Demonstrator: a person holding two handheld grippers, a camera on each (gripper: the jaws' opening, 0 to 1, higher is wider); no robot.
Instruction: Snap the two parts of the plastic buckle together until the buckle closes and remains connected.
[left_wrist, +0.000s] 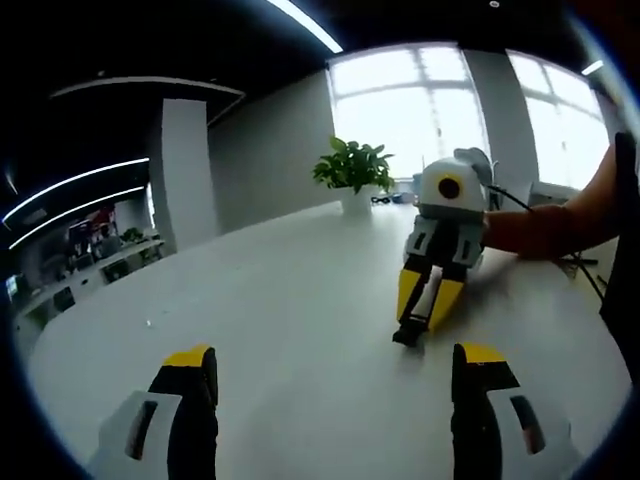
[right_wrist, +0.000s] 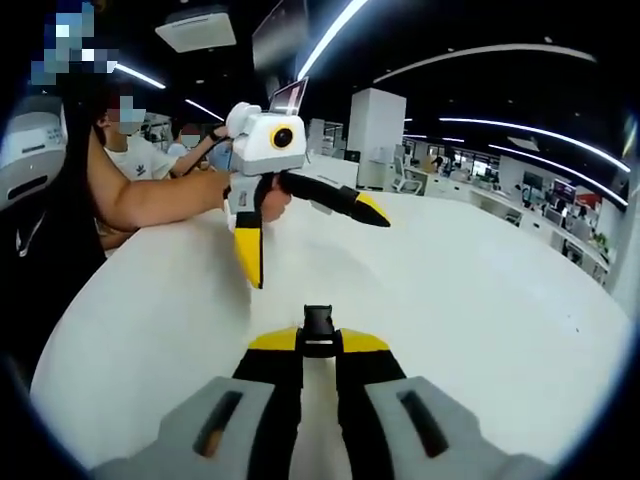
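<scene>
A small black buckle part (right_wrist: 318, 322) sticks up between the yellow tips of my right gripper (right_wrist: 318, 343), which is shut on it just above the white table (right_wrist: 480, 300). In the left gripper view the same right gripper (left_wrist: 420, 322) points down at the table (left_wrist: 280, 300), a hand behind it, with the black buckle part (left_wrist: 407, 335) at its tips. My left gripper (left_wrist: 335, 365) stands open, jaws wide apart and nothing between them. From the right gripper view the left gripper (right_wrist: 320, 252) hovers open above the table's far left.
A potted plant (left_wrist: 352, 170) stands at the table's far edge by bright windows, with a cable (left_wrist: 585, 270) running nearby. A person's arm (right_wrist: 160, 200) reaches in from the left. A laptop (right_wrist: 290, 95) sits behind the left gripper.
</scene>
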